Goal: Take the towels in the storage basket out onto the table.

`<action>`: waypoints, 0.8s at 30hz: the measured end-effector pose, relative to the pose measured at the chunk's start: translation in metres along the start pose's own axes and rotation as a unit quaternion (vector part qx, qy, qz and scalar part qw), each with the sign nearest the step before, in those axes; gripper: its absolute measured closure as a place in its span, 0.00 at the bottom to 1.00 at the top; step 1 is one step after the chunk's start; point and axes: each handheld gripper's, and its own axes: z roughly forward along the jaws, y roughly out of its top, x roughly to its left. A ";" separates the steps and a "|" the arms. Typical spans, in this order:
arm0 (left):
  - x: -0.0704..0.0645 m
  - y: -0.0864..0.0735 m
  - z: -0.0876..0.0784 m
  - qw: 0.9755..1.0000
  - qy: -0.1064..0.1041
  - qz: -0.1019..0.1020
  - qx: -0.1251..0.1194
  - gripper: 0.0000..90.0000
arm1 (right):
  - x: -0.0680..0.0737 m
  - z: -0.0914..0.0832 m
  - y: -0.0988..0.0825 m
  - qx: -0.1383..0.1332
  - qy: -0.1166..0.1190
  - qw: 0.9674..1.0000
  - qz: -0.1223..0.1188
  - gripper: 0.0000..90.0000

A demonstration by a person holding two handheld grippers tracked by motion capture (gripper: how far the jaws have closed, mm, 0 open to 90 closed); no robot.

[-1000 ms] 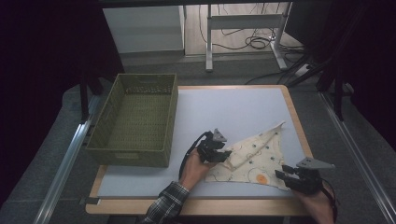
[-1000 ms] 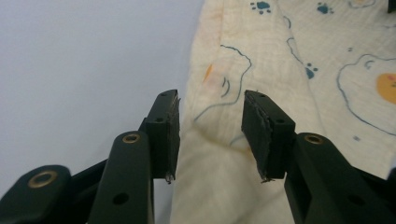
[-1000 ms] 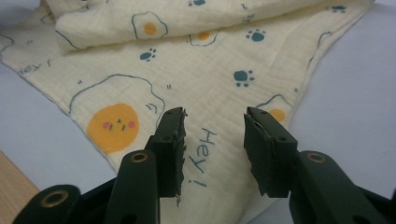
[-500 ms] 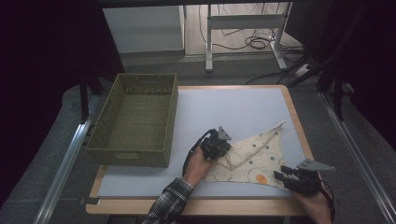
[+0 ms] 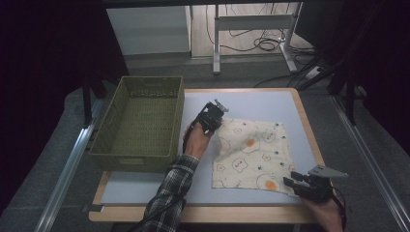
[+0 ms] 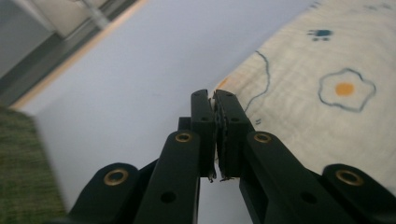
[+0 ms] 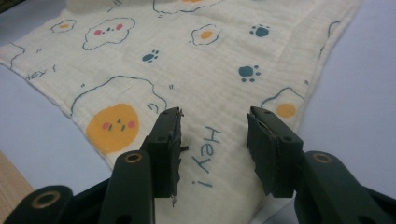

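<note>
1 printed cloth (image 5: 251, 154) lies spread flat on the right half of the bench (image 5: 145, 188), beside 1 green basket (image 5: 138, 123) at the left. The left gripper (image 5: 216, 126), fingers clenched on the cloth's far-left corner, sits at the diagonal opposite of the right gripper (image 5: 291, 183). The right gripper's fingers (image 7: 271, 140) are released, straddling the near-right corner, which lies directly between and ahead of them. 2 grippers, 1 at each end of that diagonal.

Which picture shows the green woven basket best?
The high view: the whole green woven basket sits left of the cream printed cloth. The left gripper view catches just a blurry green edge; the right gripper view has perhaps a dark sliver at its top-left corner.
</note>
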 end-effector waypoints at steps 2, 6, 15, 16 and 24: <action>0.006 0.003 0.005 1.000 0.018 -0.006 0.005 0.90 | 0.000 0.000 0.000 0.000 0.000 1.000 0.000 0.60; 0.002 0.002 0.005 1.000 0.013 -0.008 -0.001 0.74 | 0.000 0.000 0.001 0.001 0.004 1.000 0.003 0.56; -0.034 -0.025 -0.019 0.997 -0.066 0.001 -0.025 0.60 | -0.001 -0.006 0.006 0.002 -0.004 1.000 0.002 0.54; -0.039 -0.031 -0.024 0.996 -0.078 -0.001 -0.030 0.59 | -0.002 -0.007 0.006 0.000 -0.005 1.000 0.004 0.54; -0.064 -0.101 -0.059 0.985 -0.163 -0.008 -0.049 0.56 | -0.004 -0.021 0.008 -0.001 -0.001 1.000 0.005 0.64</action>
